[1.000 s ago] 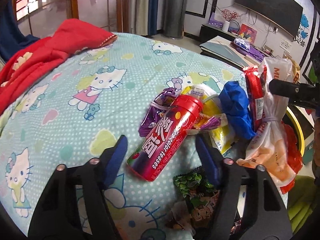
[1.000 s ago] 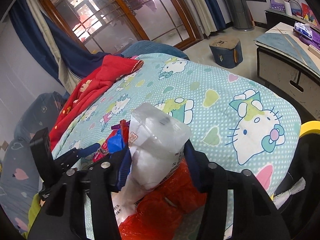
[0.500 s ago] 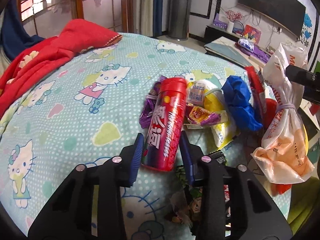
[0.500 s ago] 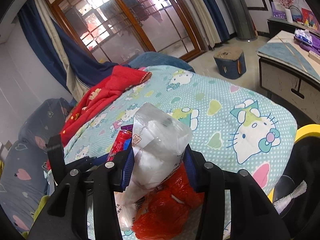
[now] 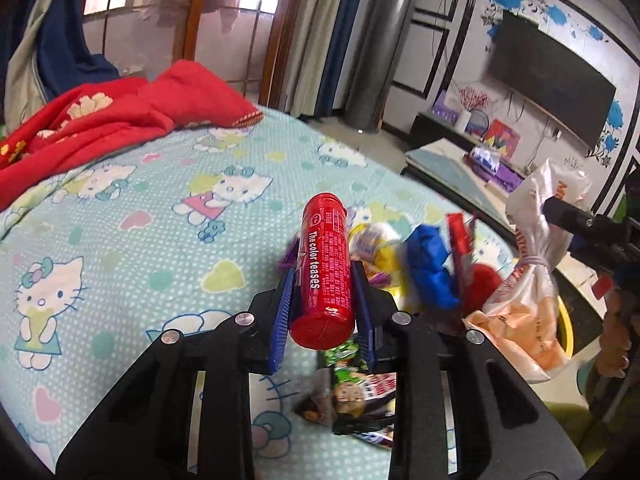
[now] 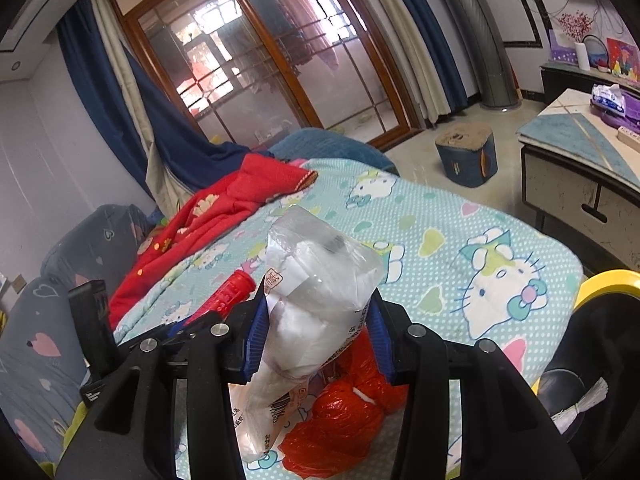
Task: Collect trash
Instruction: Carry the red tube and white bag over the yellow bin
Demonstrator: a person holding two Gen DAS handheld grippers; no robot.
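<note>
My left gripper [image 5: 323, 276] has a red candy tube [image 5: 326, 264] between its blue pads. Its jaws are closing on the tube, which is lifted off the bed with its cap pointing away. Below it lie loose wrappers: a blue one [image 5: 430, 268], a yellow one [image 5: 384, 256] and a green snack packet [image 5: 348, 364]. My right gripper [image 6: 318, 304] is shut on a knotted white plastic bag [image 6: 320, 264], held up over a red plastic bag [image 6: 344, 412]. The white bag [image 5: 532, 280] also hangs at the right of the left wrist view.
The bed has a light blue cartoon-cat sheet [image 5: 140, 240] with a red blanket [image 5: 120, 120] at its far end. A yellow-rimmed bin [image 6: 608, 280] stands by the bed's near corner. A low table [image 6: 580, 152] and a blue stool [image 6: 466, 156] stand on the floor beyond.
The left jaws came together around the red tube and raised it off the sheet, turning it to point away. The right gripper rose a little with the white bag.
</note>
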